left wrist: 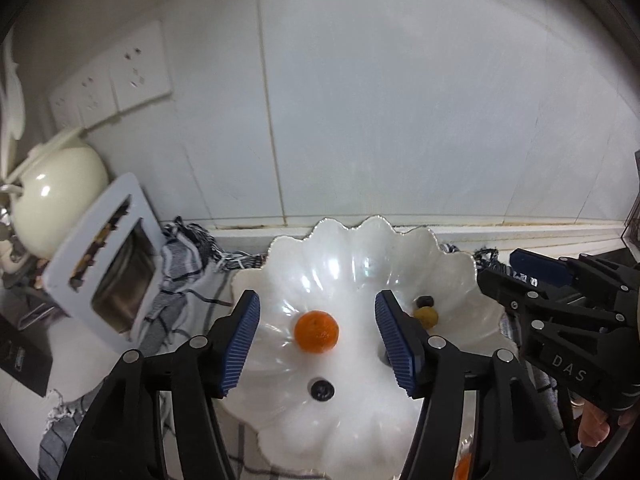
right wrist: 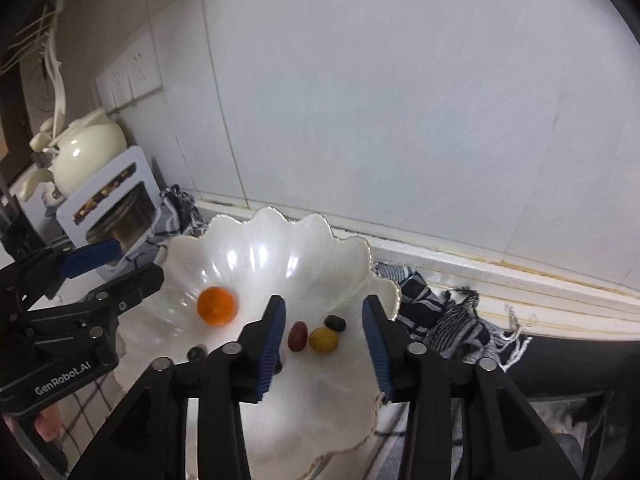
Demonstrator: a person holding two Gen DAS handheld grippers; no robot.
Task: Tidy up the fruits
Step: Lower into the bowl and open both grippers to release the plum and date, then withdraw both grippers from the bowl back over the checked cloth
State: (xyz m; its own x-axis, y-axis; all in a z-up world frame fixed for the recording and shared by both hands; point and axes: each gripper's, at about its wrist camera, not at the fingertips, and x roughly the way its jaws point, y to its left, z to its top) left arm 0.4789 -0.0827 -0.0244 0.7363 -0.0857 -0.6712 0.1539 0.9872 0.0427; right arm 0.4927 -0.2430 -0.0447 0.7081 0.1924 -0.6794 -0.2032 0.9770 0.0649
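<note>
The left gripper and right gripper both hang part open and empty over the scalloped white bowl, apparently releasing fruit there: orange at centre, yellow fruit toward three o'clock

A home kitchen is showing itself here: white wall tiles are rising behind a stone counter, wall sockets are sitting above a cream teapot, and a checked dish towel is lying under a scalloped white bowl.
</note>
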